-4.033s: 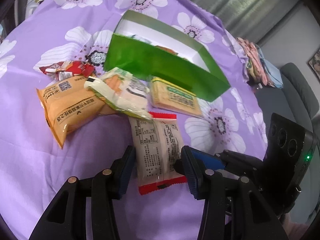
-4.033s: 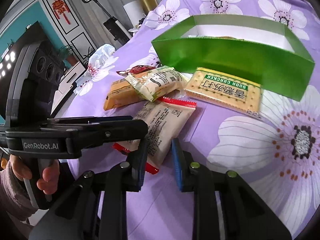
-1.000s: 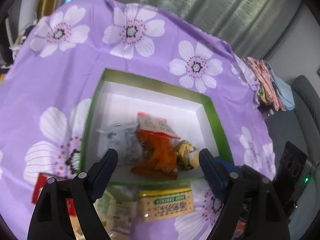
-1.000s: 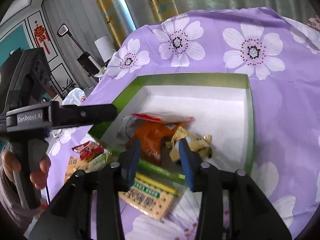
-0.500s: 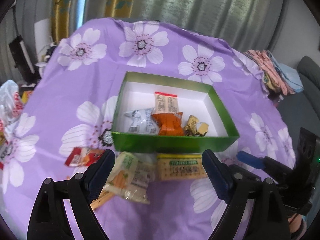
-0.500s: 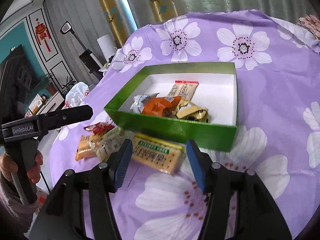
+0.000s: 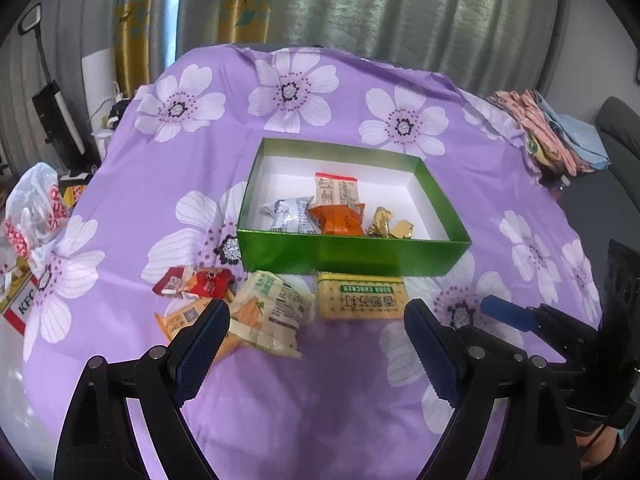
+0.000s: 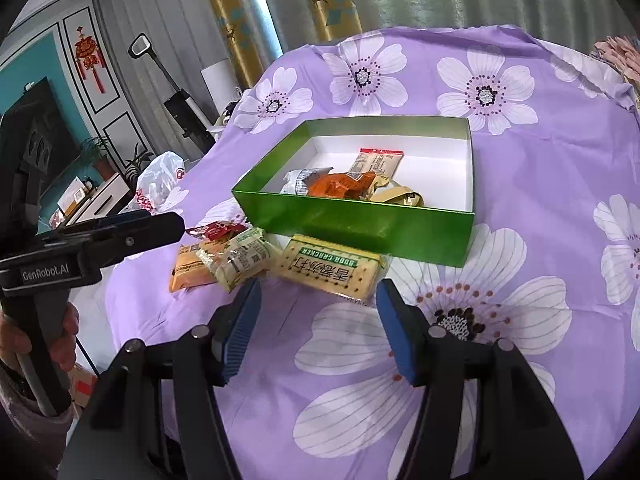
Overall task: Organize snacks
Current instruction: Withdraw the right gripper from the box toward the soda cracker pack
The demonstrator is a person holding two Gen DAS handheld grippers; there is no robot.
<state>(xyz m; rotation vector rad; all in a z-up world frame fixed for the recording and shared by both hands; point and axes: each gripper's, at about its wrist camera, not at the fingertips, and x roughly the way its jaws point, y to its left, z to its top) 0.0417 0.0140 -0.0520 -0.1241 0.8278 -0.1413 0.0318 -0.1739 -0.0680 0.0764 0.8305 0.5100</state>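
A green box [image 7: 352, 254] [image 8: 360, 224] sits mid-table holding several snacks, among them a beige packet with red ends [image 7: 335, 190] [image 8: 376, 162]. In front of the box lie a soda cracker pack [image 7: 362, 298] [image 8: 328, 268], a green-and-white pack [image 7: 270, 306] [image 8: 242, 258], an orange pack [image 7: 180, 318] [image 8: 188, 266] and a red pack [image 7: 192, 282] [image 8: 216, 230]. My left gripper [image 7: 316, 346] is open and empty, held back from the loose packs. My right gripper [image 8: 318, 326] has its jaws opening with nothing between them, just short of the cracker pack.
A purple flowered cloth [image 7: 320, 400] covers the table. A white plastic bag [image 7: 32, 208] lies at its left edge and folded cloths [image 7: 544, 132] at the far right. A person's hand [image 8: 36, 340] holds the left tool's handle.
The beige packet with red ends went from between my grippers into the box. Both grippers drew back from over the box, and the right jaws stand wider.
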